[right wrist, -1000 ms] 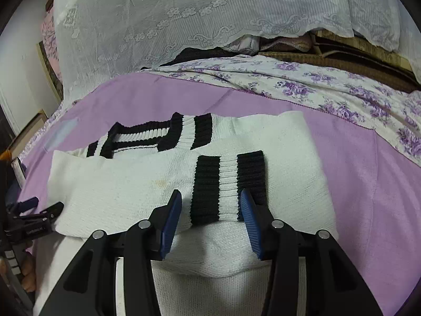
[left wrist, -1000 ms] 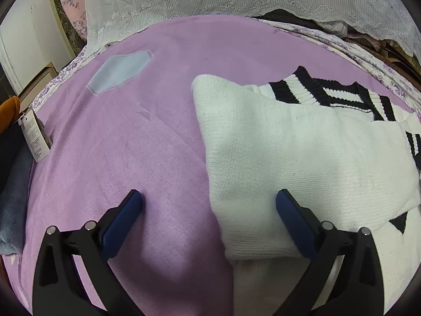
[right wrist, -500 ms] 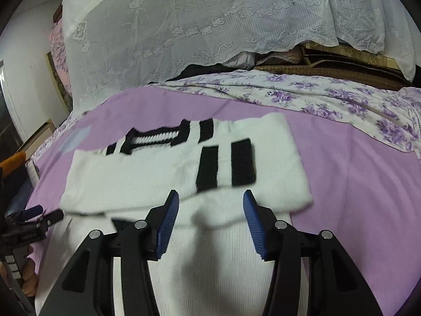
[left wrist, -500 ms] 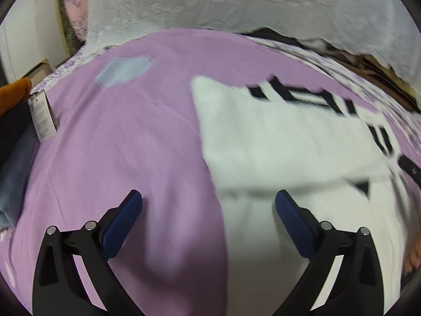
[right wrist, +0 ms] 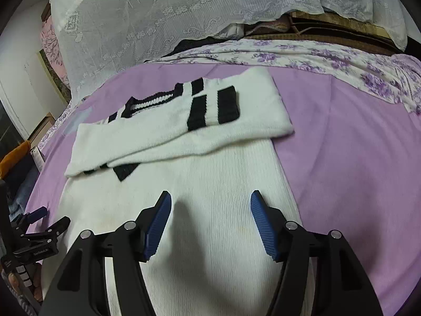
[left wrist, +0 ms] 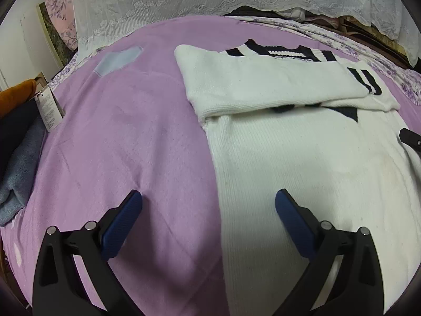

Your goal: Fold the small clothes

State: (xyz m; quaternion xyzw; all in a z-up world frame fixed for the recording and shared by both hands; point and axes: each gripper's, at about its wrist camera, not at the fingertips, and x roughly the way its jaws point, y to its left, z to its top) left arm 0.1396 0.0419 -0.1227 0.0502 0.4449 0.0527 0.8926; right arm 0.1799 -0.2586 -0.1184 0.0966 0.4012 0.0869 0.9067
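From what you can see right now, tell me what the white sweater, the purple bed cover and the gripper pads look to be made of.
White sweater: knit yarn, matte; fine vertical ribs show, with black striped cuffs.
Purple bed cover: soft, fleece-like fabric, it seems; fuzzy surface, no sheen.
Gripper pads: probably blue rubber or plastic, with fine ridges.

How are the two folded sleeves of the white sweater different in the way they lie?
The left sleeve lies on top, its striped cuff fully visible; the right sleeve lies beneath and its cuff is hidden. The left sleeve runs slightly slanted; the right sleeve reaches the sweater's right edge. Both are white knit, folded across the chest.
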